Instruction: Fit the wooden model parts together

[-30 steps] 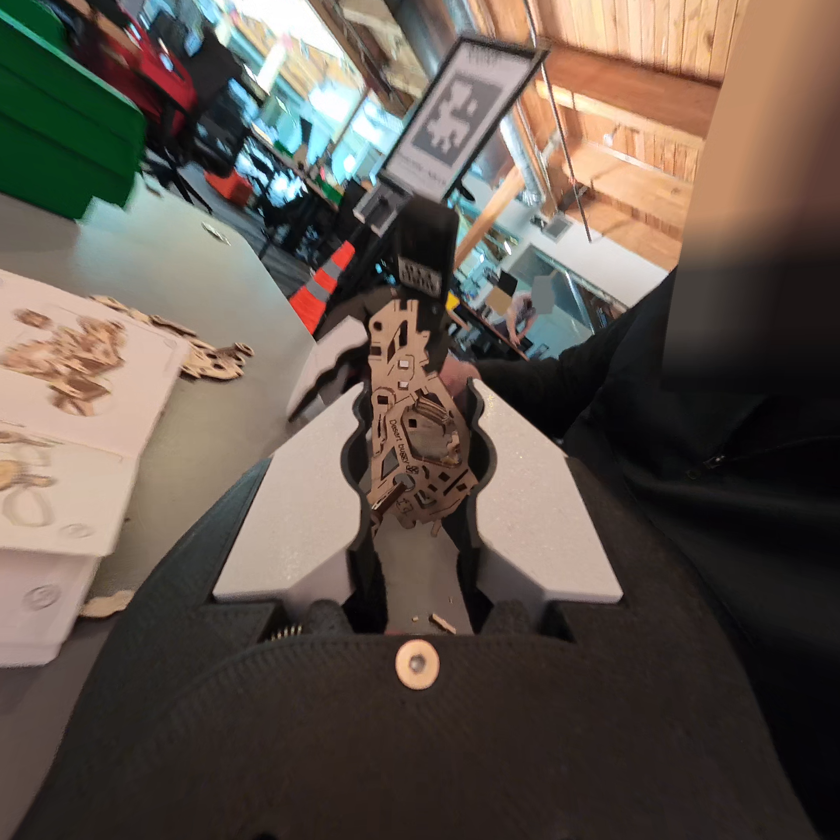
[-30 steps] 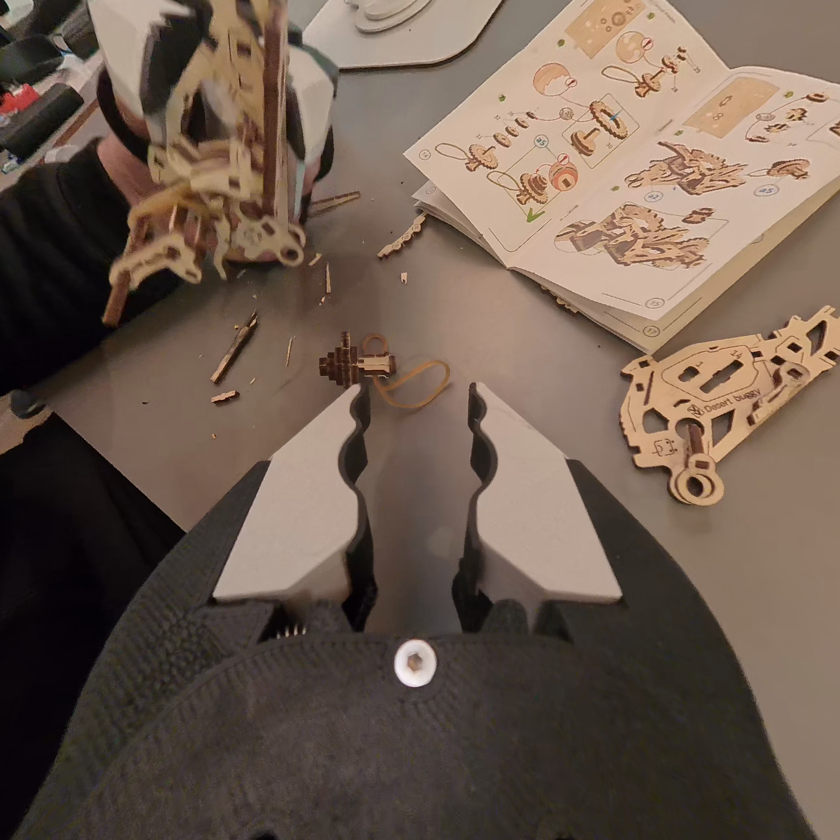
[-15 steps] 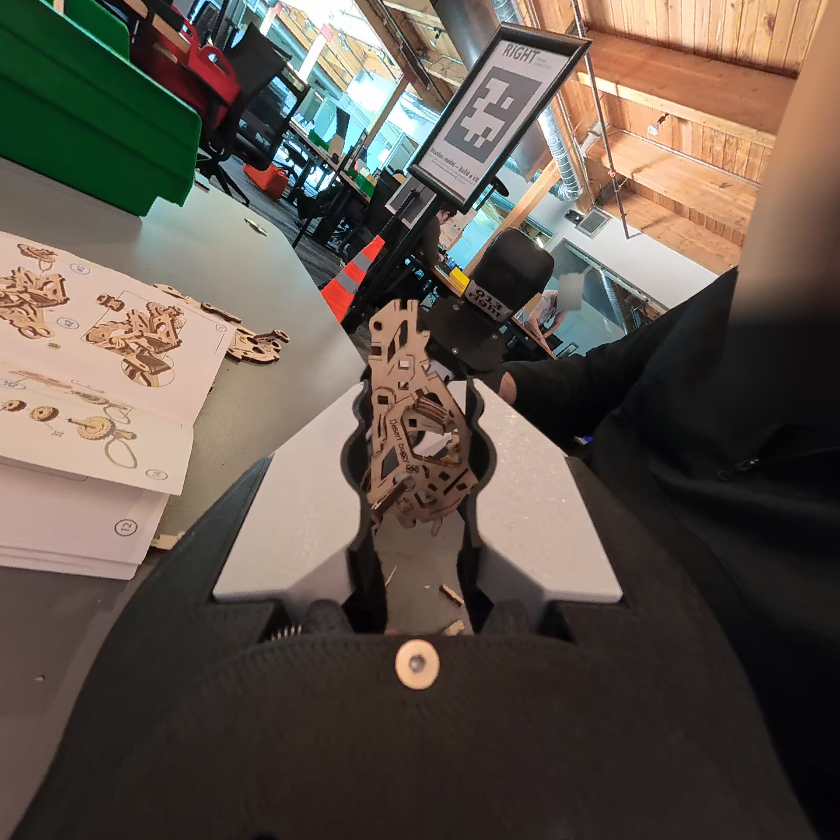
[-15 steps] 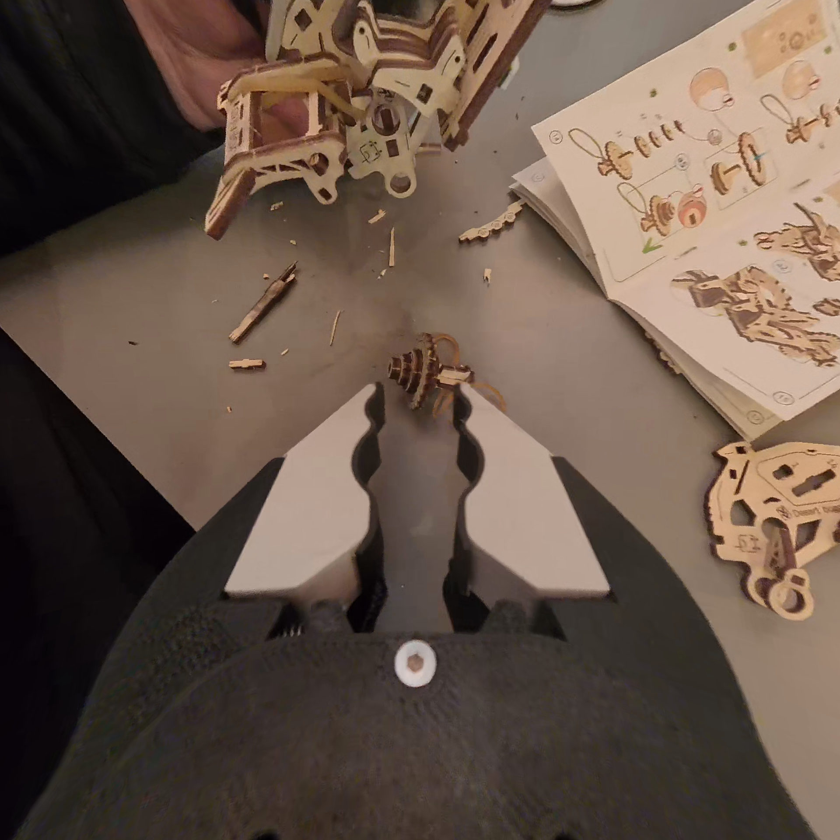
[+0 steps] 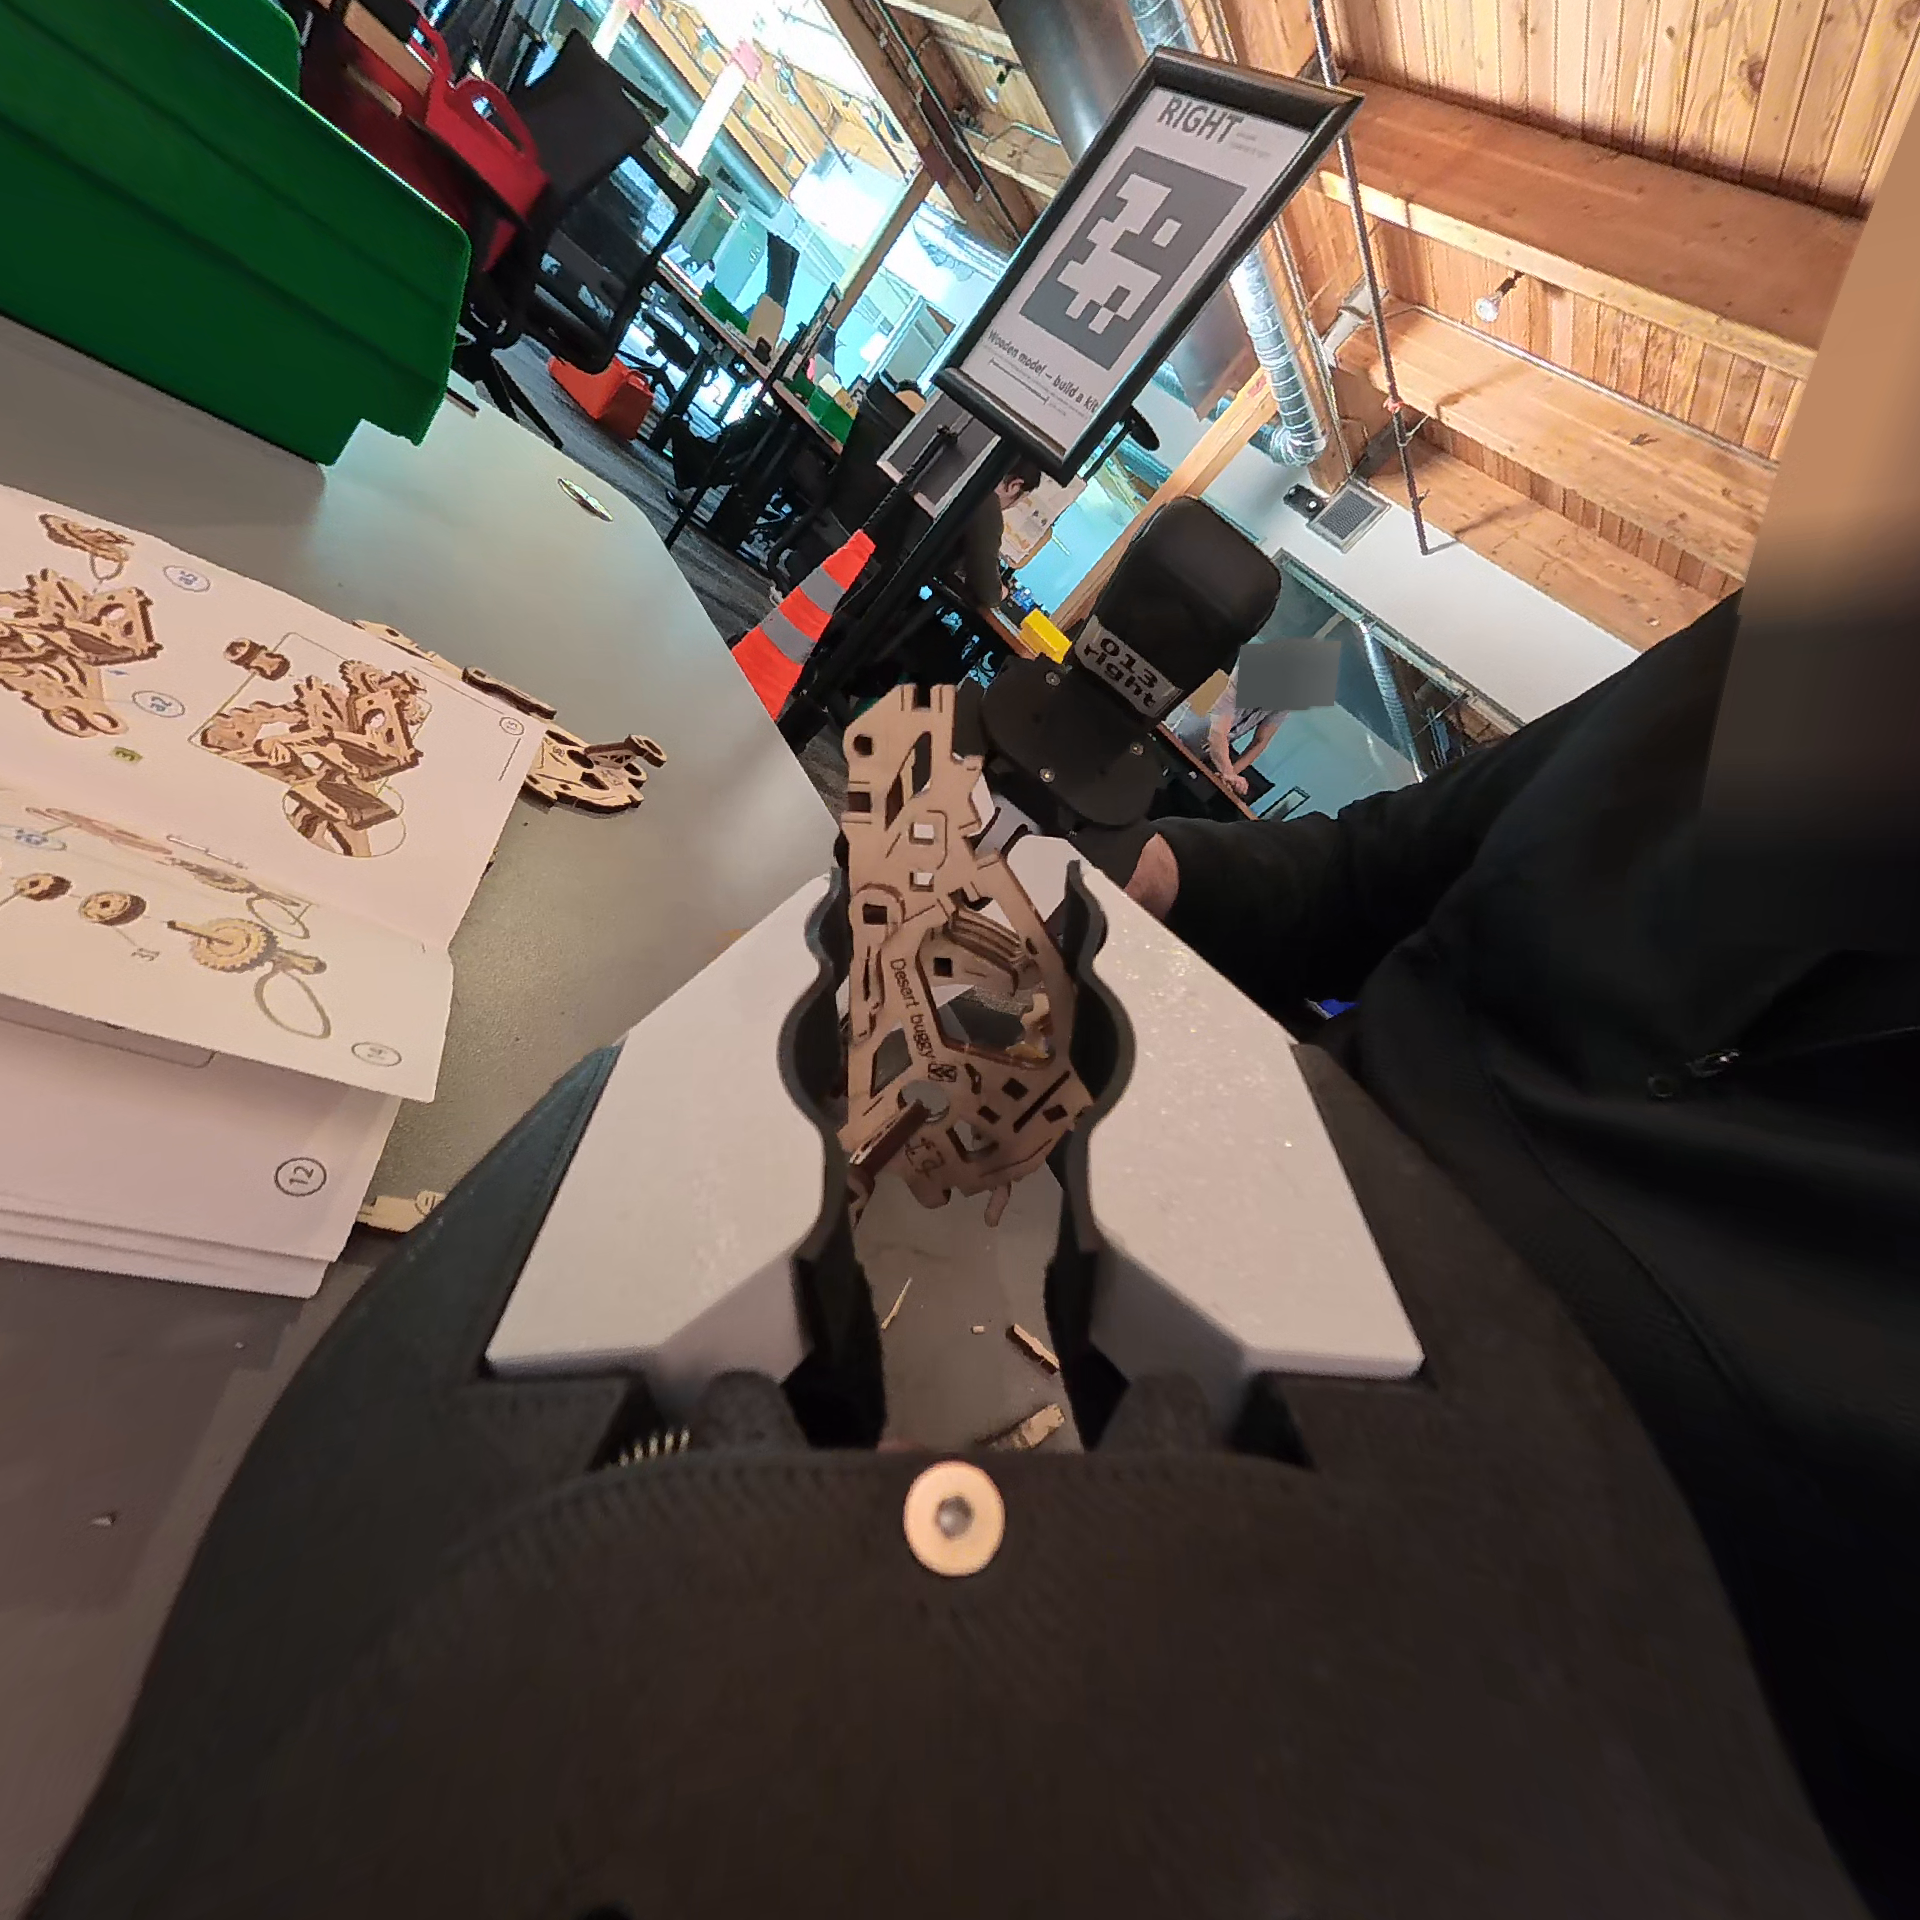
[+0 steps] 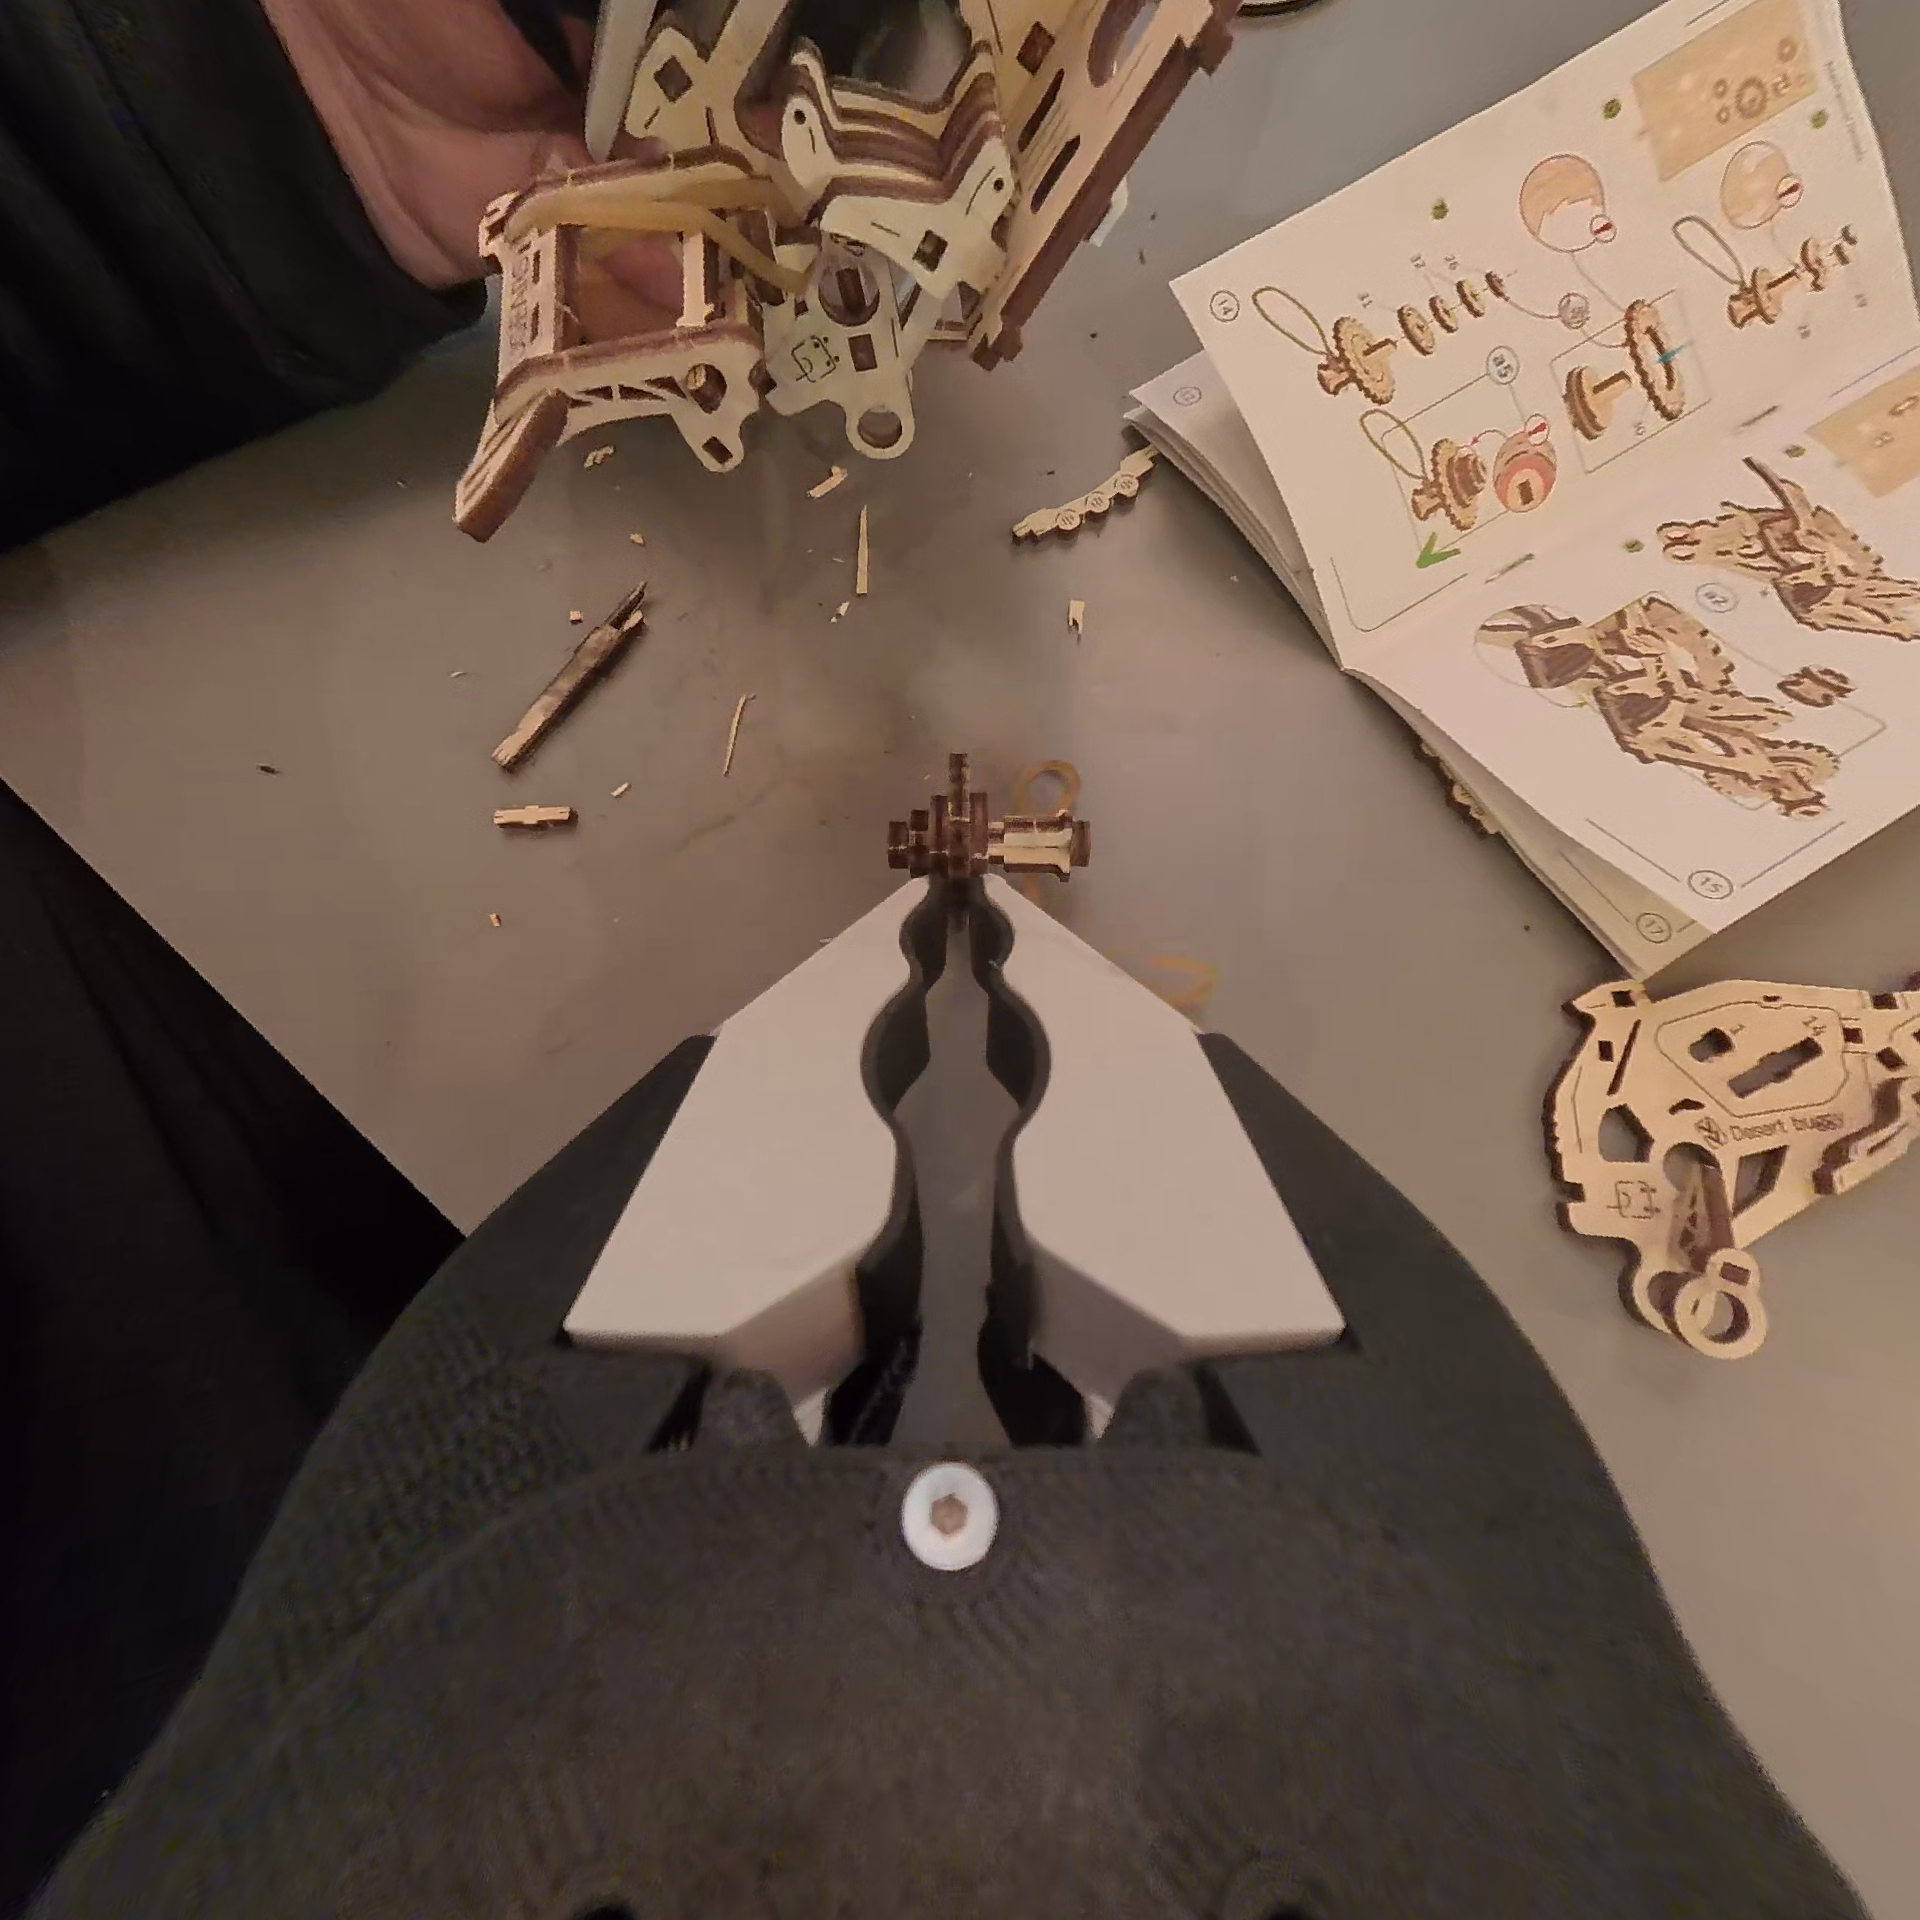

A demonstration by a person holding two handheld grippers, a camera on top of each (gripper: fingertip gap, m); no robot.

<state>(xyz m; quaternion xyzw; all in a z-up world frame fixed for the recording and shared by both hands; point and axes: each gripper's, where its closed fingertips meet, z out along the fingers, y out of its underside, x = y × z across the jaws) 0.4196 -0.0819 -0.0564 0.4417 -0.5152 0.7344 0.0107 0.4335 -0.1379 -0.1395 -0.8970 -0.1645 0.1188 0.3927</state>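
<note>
My left gripper (image 5: 951, 904) is shut on a partly built wooden buggy model (image 5: 935, 997) and holds it upright above the grey table (image 5: 582, 582). The same model shows at the top of the right wrist view (image 6: 831, 260), with a hand (image 6: 447, 156) behind it. My right gripper (image 6: 956, 888) is shut on a small stacked wooden gear axle (image 6: 966, 831), its tips pinching the widest gear disc. A tan rubber band (image 6: 1049, 784) hangs from the axle and trails onto the table (image 6: 312, 935). The right gripper's black body (image 5: 1122, 717) shows behind the model in the left wrist view.
An open instruction booklet (image 6: 1558, 468) lies at the right; it also shows in the left wrist view (image 5: 208, 831). A flat wooden side panel (image 6: 1745, 1174) lies near the right edge. Wood splinters (image 6: 571, 675) litter the table. A green bin (image 5: 208, 208) and a sign stand (image 5: 1132, 260) stand farther off. The grippers' ends are close to 10 centimeters from one another.
My right gripper has moved up to the gear axle and its fingers have closed on the gear disc. My left gripper has kept its hold on the model, which has swung a little.
</note>
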